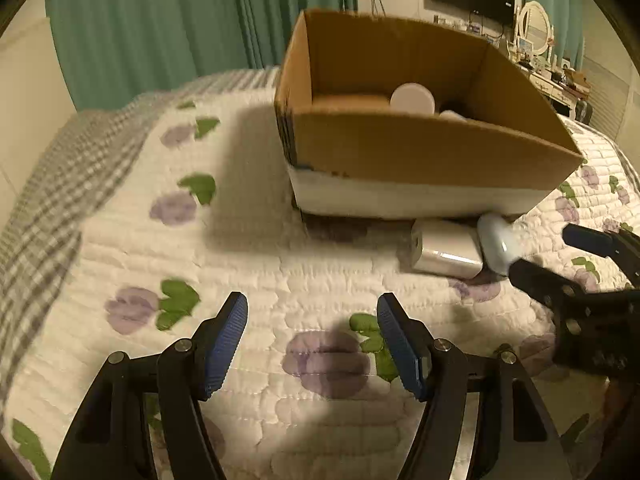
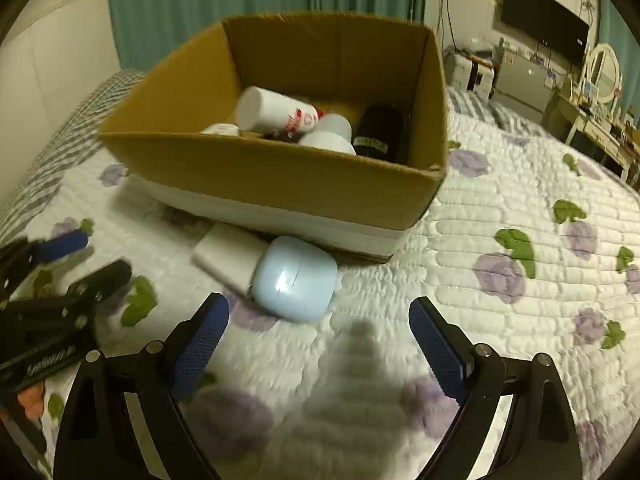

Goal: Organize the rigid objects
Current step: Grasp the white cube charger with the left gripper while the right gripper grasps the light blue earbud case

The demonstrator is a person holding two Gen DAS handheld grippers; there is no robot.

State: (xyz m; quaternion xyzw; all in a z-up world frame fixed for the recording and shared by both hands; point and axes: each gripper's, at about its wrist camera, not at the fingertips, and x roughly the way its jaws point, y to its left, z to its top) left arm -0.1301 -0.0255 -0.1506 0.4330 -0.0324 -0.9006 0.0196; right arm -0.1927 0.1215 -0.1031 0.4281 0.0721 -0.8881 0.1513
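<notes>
On the bed, a white quilt (image 2: pixel 460 248) with purple flowers and green leaves covers everything, grey plaid blanket (image 1: pixel 48 208) along its left edge. Leftmost is the left gripper (image 1: pixel 312 344), jaws spread wide, nothing between the blue pads (image 1: pixel 224 344), hovering over bare quilt short of the box. Next comes the cardboard box (image 2: pixel 280 176), open top, white band round its base, sitting on the quilt. Inside it: a white cylinder with red print (image 2: pixel 276 112) lying tilted, a white round container (image 2: pixel 328 136) beside it, another white piece at the near-left, partly hidden by the wall, and a dark bottle (image 2: pixel 378 130) toward the right side. In front of the box, at its near wall, a white rectangular block (image 2: pixel 228 256) lies flat, looks like a charger, cannot confirm. Touching its right end is a pale blue rounded case (image 2: pixel 294 278), also lying on the quilt, close to the box base. Right gripper (image 2: pixel 320 344) is just short of that blue case, jaws wide apart, holding nothing; the case sits ahead of its left pad, not between the fingers. Behind: green curtains (image 2: pixel 208 8), wall TV (image 2: pixel 544 24), dresser with oval mirror (image 2: pixel 604 68) at far right.
</notes>
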